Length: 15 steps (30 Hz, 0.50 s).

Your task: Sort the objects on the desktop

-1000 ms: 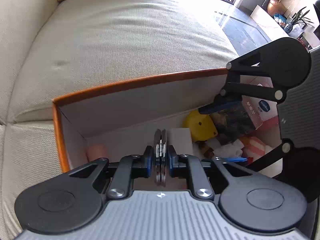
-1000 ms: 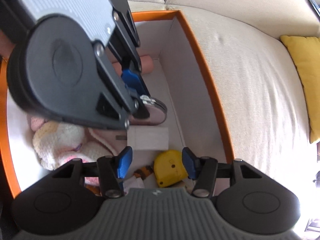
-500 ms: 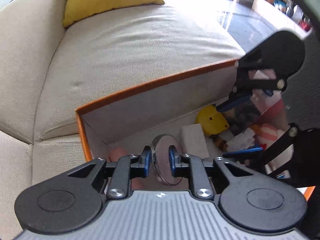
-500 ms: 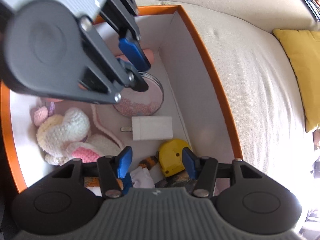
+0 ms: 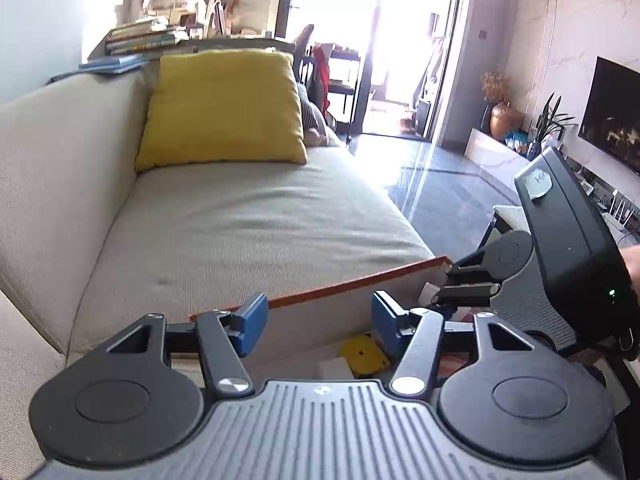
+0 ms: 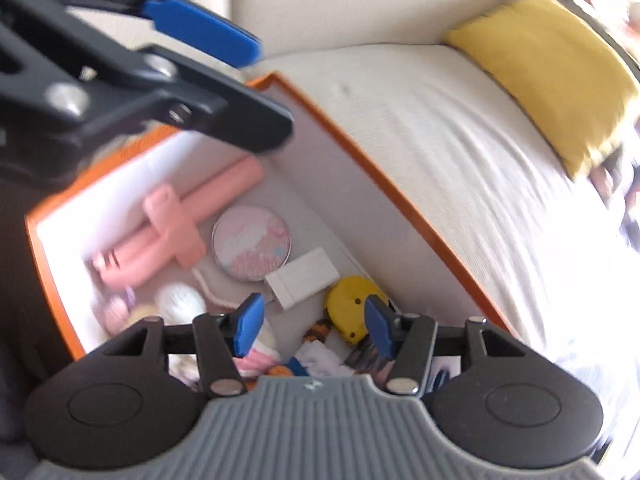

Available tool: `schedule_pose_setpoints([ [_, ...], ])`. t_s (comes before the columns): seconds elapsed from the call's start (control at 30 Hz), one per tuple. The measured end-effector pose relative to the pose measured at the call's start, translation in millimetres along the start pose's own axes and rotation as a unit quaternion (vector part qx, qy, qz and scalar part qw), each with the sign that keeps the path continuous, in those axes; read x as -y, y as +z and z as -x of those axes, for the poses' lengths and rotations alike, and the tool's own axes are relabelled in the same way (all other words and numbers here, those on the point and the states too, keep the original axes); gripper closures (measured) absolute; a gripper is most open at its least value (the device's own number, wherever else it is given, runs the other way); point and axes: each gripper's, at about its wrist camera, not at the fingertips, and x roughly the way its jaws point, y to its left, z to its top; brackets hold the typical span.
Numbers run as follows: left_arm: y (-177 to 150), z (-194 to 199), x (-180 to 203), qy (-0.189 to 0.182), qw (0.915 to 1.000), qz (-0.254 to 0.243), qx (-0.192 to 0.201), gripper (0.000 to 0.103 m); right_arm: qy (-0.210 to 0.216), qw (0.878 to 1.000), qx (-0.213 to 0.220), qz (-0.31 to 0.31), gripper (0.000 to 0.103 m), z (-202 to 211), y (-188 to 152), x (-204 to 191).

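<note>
An orange-rimmed box (image 6: 400, 196) stands on the sofa and holds several items. A round compact with a pink pattern (image 6: 252, 242) lies flat on its floor, beside a white block (image 6: 302, 276) and a yellow round item (image 6: 352, 308). My left gripper (image 5: 318, 320) hovers above the box's near end. Its jaws are opening and nothing is between them. It also shows in the right wrist view as the left gripper (image 6: 268, 94), above the compact. My right gripper (image 6: 314, 324) stands open and empty over the box. The box rim (image 5: 360, 282) runs behind the left fingertips.
A pink folding holder (image 6: 172, 220) and crocheted plush toys (image 6: 180, 304) fill the box's left side. A yellow cushion (image 5: 224, 108) rests at the far end of the beige sofa seat (image 5: 256, 224). Dark floor (image 5: 440, 196) and a TV wall lie to the right.
The left gripper let go of the round compact, which now lies flat in the box. It then rose and tilted up with its jaws much wider. The right gripper lifted and rolled.
</note>
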Motion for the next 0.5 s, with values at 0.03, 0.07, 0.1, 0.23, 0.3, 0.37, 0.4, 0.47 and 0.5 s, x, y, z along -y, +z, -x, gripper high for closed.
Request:
schedule_pose_setpoints([
  [0.03, -1, 4, 2, 0.003, 0.9999, 0.000, 0.011, 0.025, -0.015, 1.000, 0.006, -0.027, 0.044, 5, -4, -1],
  [0.07, -2, 8, 3, 0.007, 0.9997, 0.001, 0.022, 0.020, -0.026, 0.998, 0.008, -0.055, 0.043, 9, -7, -1],
  [0.1, -4, 12, 5, 0.014, 0.9993, 0.000, 0.035, 0.018, -0.038, 0.995, 0.008, -0.094, 0.042, 12, -11, 1],
  [0.23, -13, 17, 12, 0.051, 0.9966, 0.002, 0.065, 0.013, -0.073, 0.970, 0.011, -0.233, 0.042, 28, -34, 7],
  [0.3, -17, 21, 15, 0.076, 0.9947, -0.003, 0.069, 0.013, -0.093, 0.959, 0.024, -0.267, 0.042, 34, -44, 2],
  [0.37, -22, 20, 19, 0.091, 0.9937, -0.007, 0.065, 0.013, -0.114, 0.946, 0.051, -0.299, 0.040, 35, -58, -11],
  [0.4, -25, 20, 20, 0.092, 0.9937, -0.006, 0.064, 0.013, -0.121, 0.940, 0.066, -0.311, 0.038, 41, -64, -17],
  [0.47, -29, 20, 22, 0.086, 0.9945, -0.001, 0.060, 0.013, -0.139, 0.931, 0.090, -0.325, 0.035, 45, -71, -27],
  [0.5, -31, 20, 22, 0.083, 0.9949, 0.004, 0.058, 0.013, -0.148, 0.927, 0.098, -0.329, 0.035, 42, -74, -34],
])
